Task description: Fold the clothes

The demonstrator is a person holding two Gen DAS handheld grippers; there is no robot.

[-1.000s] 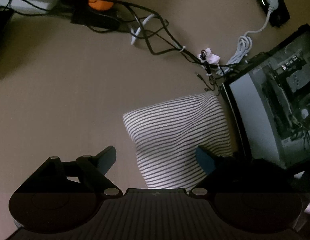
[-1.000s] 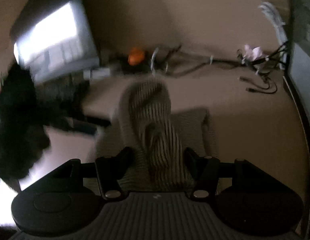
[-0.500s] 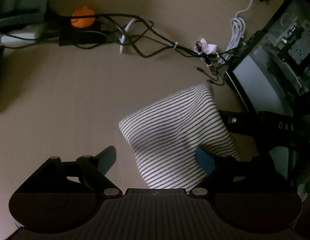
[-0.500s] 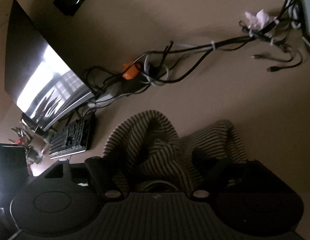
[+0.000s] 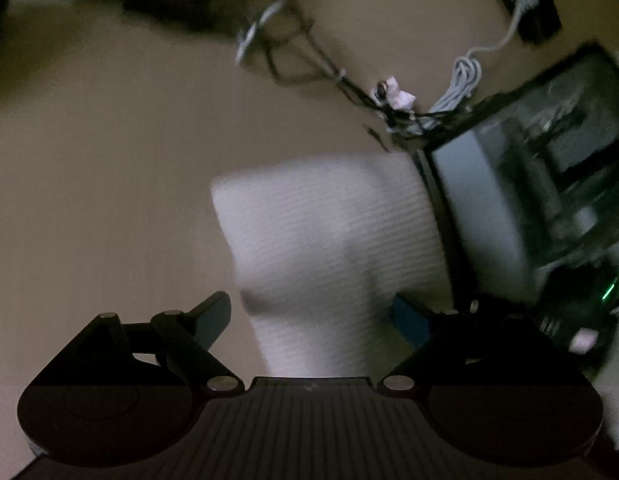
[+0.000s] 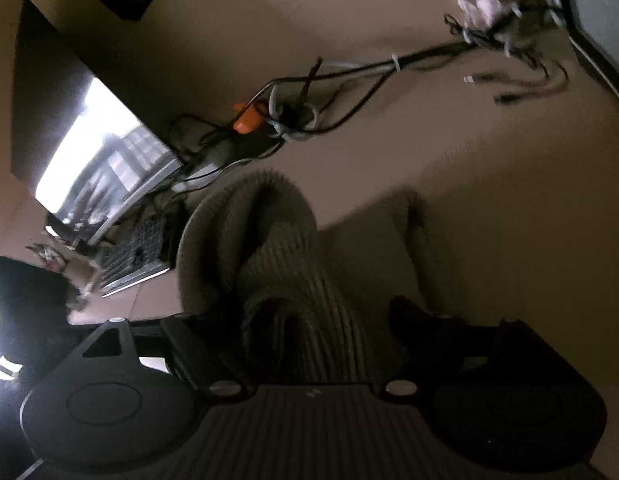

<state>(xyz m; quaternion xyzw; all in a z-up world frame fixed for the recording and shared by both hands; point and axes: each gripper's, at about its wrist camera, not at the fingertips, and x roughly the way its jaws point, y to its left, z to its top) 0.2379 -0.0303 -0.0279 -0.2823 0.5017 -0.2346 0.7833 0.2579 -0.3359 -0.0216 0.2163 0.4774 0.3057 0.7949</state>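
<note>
Striped garment [image 5: 329,248] lies folded on the tan worktop [image 5: 109,184], its long axis running away from the left tongs [image 5: 309,312], which straddle its near end spread wide. Just right stands a glass-sided computer case [image 5: 549,184]; cables [image 5: 293,52] lie beyond. Right tongs [image 6: 313,320] are also released, with bunched cloth [image 6: 277,264] between them.

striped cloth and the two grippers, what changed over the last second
The right gripper swung from facing the screen side-on to a tilted view across the desk, carrying the bunched striped cloth with it; the cloth looks looser between its fingers. The left gripper is moving, its view now blurred, after shifting slightly. Unchanged: both jaws wide apart with cloth between them, and the orange object sits among the cables.
</note>
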